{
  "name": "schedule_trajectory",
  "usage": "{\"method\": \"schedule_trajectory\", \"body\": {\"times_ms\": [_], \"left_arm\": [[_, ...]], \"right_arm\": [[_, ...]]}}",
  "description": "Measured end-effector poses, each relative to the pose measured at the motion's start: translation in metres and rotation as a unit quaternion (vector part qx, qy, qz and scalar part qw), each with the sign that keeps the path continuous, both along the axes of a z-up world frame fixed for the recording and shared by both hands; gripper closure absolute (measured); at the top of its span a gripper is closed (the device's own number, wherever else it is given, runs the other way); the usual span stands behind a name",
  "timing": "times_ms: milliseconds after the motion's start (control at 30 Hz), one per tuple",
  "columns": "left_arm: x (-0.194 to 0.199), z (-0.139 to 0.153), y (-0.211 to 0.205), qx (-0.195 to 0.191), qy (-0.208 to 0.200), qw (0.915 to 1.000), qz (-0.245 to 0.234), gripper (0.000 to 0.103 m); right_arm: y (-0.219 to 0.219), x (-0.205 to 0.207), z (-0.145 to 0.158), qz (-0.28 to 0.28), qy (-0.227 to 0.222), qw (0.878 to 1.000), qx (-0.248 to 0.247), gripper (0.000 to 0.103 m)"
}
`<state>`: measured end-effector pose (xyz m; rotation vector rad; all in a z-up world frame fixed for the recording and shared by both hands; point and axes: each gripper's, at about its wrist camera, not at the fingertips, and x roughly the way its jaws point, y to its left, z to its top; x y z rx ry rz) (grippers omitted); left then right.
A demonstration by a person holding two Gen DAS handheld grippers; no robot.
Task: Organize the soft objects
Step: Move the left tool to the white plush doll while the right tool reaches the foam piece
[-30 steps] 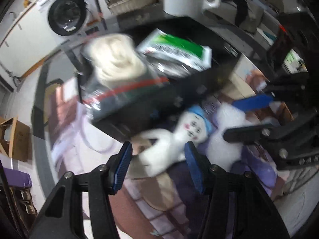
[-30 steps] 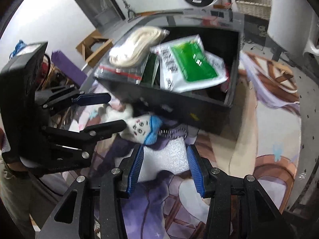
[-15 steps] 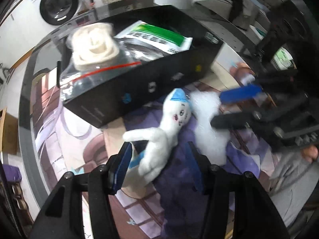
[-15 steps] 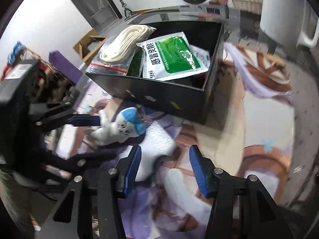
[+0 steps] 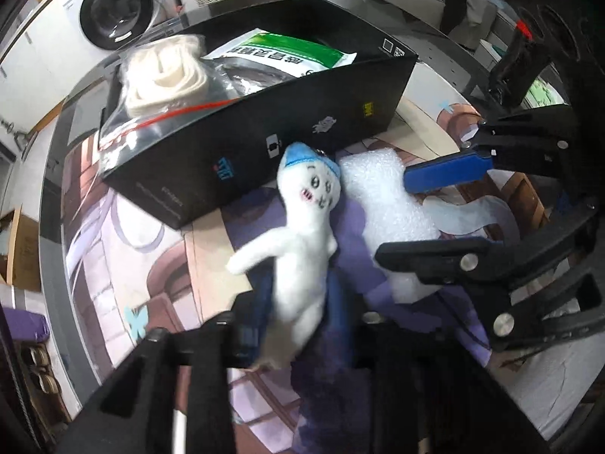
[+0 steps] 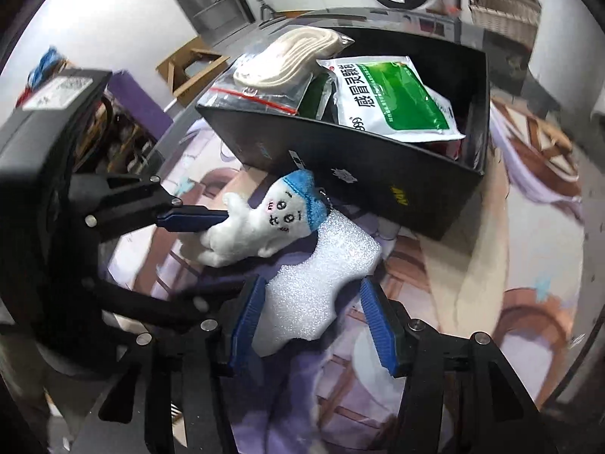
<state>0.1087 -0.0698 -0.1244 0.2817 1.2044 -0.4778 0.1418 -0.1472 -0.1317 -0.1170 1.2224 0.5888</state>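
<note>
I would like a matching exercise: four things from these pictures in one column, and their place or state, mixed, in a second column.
1. plush toy
2. foam piece
3. green sachet
4. left gripper

a. inside the black box
b. shut on the toy's body
c. between the open right gripper's pads
d. on the mat, blue cap toward the box

Pairs: 1-d, 2-c, 3-a, 4-b

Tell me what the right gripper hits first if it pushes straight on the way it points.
Most likely the white foam piece: it already lies between the right gripper's open fingers, on the printed mat. Depth is hard to judge.
</note>
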Motion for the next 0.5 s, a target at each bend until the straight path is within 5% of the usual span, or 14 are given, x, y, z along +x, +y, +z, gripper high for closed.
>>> {"method": "schedule_trajectory", "body": {"times_ms": [233, 333, 433, 500], "left_arm": [[-0.006, 0.004, 0.01, -0.001, -0.026, 0.9981, 0.056, 0.079], [-0.004, 0.007, 0.017, -0.011, -0.032, 0.9972, 0.067, 0.076], [-0.002, 0.006, 0.02, -0.009, -0.039, 0.9962, 0.077, 0.047], [-0.002, 0.005, 0.019, 0.002, -0.051, 0.9953, 0.082, 0.048]], "right_arm": [[-0.009, -0.004, 0.006, 0.026, -0.022, 0.998, -0.046, 0.05], [-0.014, -0.003, 0.006, 0.03, 0.022, 0.999, 0.007, 0.05], [-0.006, -0.006, 0.004, 0.025, 0.02, 0.999, 0.003, 0.05], [-0.001, -0.006, 0.001, 0.026, 0.014, 1.0, -0.004, 0.05]]}}
